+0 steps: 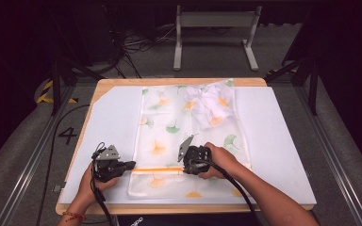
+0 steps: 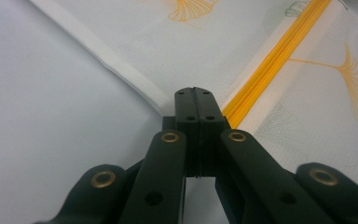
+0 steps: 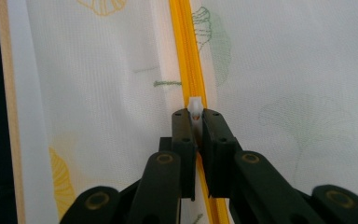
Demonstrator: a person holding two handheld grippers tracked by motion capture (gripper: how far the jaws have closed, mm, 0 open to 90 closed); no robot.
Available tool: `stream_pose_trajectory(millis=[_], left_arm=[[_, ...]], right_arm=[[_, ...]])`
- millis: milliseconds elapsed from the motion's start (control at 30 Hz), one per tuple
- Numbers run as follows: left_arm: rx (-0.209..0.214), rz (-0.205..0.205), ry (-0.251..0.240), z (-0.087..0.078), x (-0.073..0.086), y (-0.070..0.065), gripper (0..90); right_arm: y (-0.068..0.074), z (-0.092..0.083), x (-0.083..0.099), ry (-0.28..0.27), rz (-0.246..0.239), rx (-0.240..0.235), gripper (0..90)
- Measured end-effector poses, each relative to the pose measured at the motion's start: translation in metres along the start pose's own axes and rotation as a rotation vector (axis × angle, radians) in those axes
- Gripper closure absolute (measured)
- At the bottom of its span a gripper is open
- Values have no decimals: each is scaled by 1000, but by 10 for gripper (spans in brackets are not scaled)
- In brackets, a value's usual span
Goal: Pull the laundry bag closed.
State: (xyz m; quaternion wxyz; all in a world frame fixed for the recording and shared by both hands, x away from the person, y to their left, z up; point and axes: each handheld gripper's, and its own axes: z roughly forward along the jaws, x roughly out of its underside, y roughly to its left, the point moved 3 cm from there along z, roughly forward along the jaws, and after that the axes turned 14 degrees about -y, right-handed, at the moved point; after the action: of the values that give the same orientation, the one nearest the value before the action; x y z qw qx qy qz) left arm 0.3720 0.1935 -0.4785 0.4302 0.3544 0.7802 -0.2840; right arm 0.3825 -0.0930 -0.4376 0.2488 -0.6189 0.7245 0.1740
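Desk: white mat on a wooden desk (image 1: 283,141), dark floor around it.
Bag: my mesh laundry bag (image 1: 169,117) lies flat mid-desk, white cloth (image 1: 209,101) inside at the far end.
Zipper: orange zipper (image 1: 158,169) crosses the near end; I judge the run to its right unfinished.
Left gripper (image 1: 131,165): jaws closed, pinching the bag's left zipper end.
Right gripper (image 1: 185,165): clamped on the white pull tab (image 3: 195,107), midway along.

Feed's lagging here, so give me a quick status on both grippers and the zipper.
Left gripper shut, pinning the mesh ginkgo-print laundry bag at the zipper's end. Right gripper shut on the white zipper pull, mid orange zipper. Track ahead unobstructed.
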Motion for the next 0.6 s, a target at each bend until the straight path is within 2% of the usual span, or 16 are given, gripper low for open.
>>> stream_pose_trajectory(millis=[233,600], left_arm=[[2,-3,-2,0,0,0,900],[6,-3,-4,0,0,1,900]], right_arm=[[1,-5,5,-13,-2,4,837],[0,-14,19,8,22,24,838]])
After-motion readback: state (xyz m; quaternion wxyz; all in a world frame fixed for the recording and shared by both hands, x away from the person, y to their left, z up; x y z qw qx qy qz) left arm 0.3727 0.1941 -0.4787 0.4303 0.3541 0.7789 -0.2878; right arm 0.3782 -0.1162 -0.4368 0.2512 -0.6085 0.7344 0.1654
